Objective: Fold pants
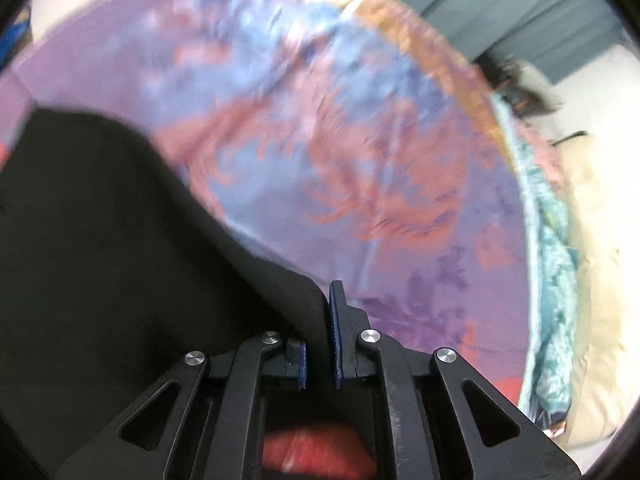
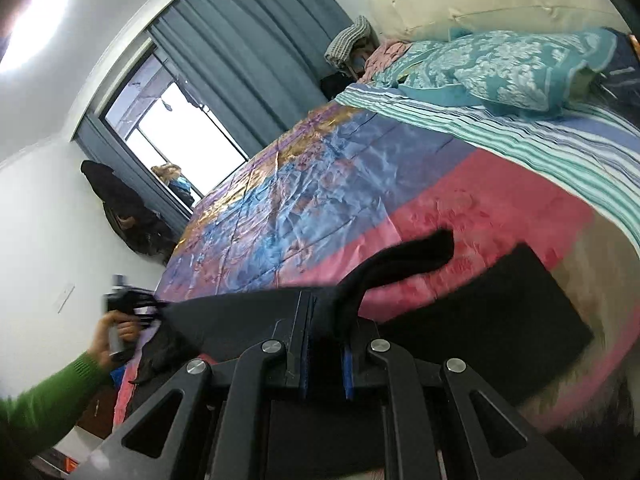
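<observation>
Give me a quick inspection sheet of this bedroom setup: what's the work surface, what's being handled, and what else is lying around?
Surface: bed with a shiny purple, blue and pink quilt.
Job's things: black pants, lifted off the quilt and stretched between both grippers.
Clutter: teal floral pillow, striped sheet, pile of clothes by the headboard.
Grippers: left gripper shut on pants fabric; right gripper shut on pants fabric. The left hand, in a green sleeve, shows in the right wrist view.
Cables: nothing seen.
Surroundings: grey-blue curtains, window, dark garment on the wall.
</observation>
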Demonstrator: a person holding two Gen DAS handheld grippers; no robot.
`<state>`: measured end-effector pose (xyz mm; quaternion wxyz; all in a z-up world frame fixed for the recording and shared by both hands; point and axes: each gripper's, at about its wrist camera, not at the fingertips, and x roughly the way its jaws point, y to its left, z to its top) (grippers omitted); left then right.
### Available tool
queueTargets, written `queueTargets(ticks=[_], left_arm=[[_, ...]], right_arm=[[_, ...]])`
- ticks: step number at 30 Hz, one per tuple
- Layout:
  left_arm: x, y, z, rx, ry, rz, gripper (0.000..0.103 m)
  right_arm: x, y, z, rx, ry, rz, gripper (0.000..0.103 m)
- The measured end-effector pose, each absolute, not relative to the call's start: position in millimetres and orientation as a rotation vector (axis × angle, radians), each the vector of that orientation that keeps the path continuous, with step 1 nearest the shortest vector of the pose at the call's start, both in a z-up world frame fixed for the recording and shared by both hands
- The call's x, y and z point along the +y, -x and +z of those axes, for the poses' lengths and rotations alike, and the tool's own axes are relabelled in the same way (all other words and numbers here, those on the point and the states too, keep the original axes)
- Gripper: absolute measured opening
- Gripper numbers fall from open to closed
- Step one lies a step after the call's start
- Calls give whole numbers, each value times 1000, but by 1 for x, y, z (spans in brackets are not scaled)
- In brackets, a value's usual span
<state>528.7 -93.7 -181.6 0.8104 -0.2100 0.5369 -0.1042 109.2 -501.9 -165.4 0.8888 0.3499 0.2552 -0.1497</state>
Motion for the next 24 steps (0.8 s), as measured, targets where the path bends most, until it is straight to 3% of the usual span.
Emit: queueTargets(ticks=[3, 5, 8, 11, 12, 15, 19, 20, 22, 23, 24], left_arm=[[-49, -460, -111, 939, 422, -217, 10], [-23, -411, -102, 886, 414, -179, 15], [3, -328, -139, 933, 421, -108, 22], [1, -279, -205, 1074, 371, -69, 18], [0, -270, -224, 1119, 364, -58, 10], [3, -258, -251, 1170, 417, -44, 10], [3, -267, -257, 1183, 415, -46, 10], [7, -270, -256, 1171, 424, -35, 14], [17, -280, -253, 1141, 464, -28, 42], [28, -285, -249, 1112, 500, -9, 72], [35, -286, -246, 1086, 526, 7, 87]], right_arm=[[-524, -123, -152, 486, -777, -246, 12], [-538, -130, -147, 508, -790, -214, 12], [-550, -129, -165, 629, -756, -241, 12], [-557, -122, -200, 788, -769, -310, 12], [-559, -118, -217, 858, -775, -340, 12], [-558, -106, -241, 992, -752, -427, 12], [-559, -89, -243, 996, -783, -470, 12], [-559, -86, -241, 989, -785, -477, 12], [-561, -82, -238, 966, -792, -484, 12], [-560, -80, -236, 955, -790, -484, 12], [-558, -79, -233, 942, -783, -483, 12]])
